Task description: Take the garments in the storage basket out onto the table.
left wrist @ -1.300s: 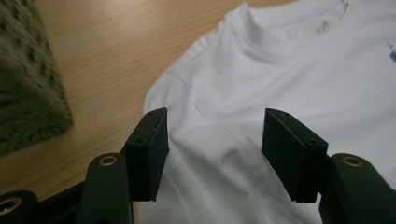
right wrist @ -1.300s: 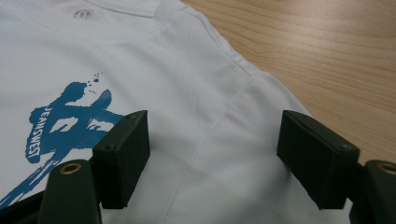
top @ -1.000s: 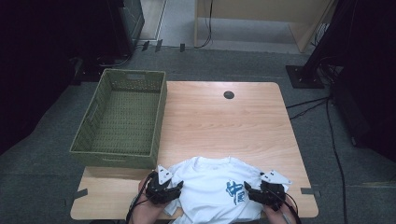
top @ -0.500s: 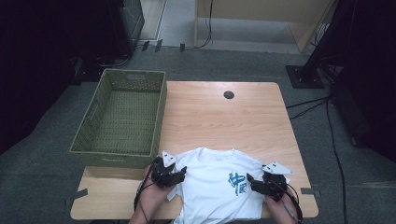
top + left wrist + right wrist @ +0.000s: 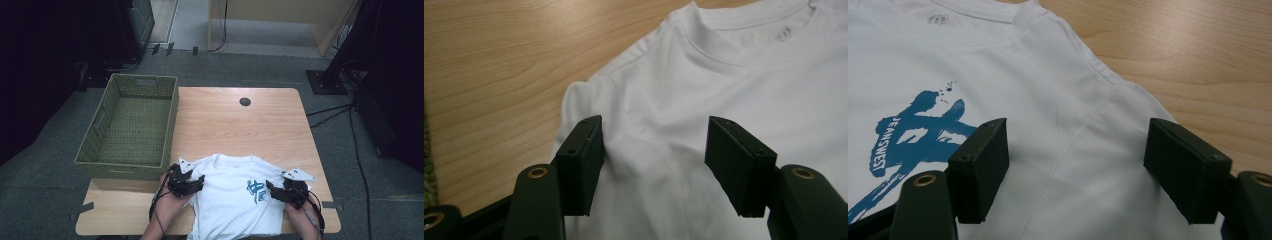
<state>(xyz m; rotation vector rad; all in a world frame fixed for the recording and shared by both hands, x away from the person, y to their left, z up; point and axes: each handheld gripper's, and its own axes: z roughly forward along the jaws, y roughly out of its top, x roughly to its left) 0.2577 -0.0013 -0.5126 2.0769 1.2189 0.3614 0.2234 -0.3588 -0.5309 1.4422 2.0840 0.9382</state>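
Left gripper (image 5: 192, 184) is sitting released, jaws standing apart over the shirt's left shoulder area, cloth lying flat between the pads (image 5: 583, 162) but nothing pinched; they've just been opening a touch. Right gripper (image 5: 280, 192) is likewise released, jaws wide, straddling the seam where the right sleeve joins the body, pads not pressing fabric. Both are pointing inward toward each other across the white T-shirt (image 5: 227, 192), which is lying face up near the table's front edge, collar (image 5: 744, 37) pointing toward the far edge, hem hanging over the front edge, blue printed logo (image 5: 913, 127) on the chest toward the right gripper's side. Sleeves are looking tucked in or bunched at both sides. Wooden table (image 5: 235, 125) is carrying the shirt; green woven basket (image 5: 132, 125) is sitting on the left edge, overhanging the far left corner; small dark hole (image 5: 245, 101) sits near the far edge. Step in hand is probably flattening or starting a fold. To do it well: be lowering each gripper until the pads are catching the top layer at the shoulder seam, pinching both sides evenly, keeping the hands level with each other so the collar stays centred, and avoiding dragging the shirt further off the front edge.
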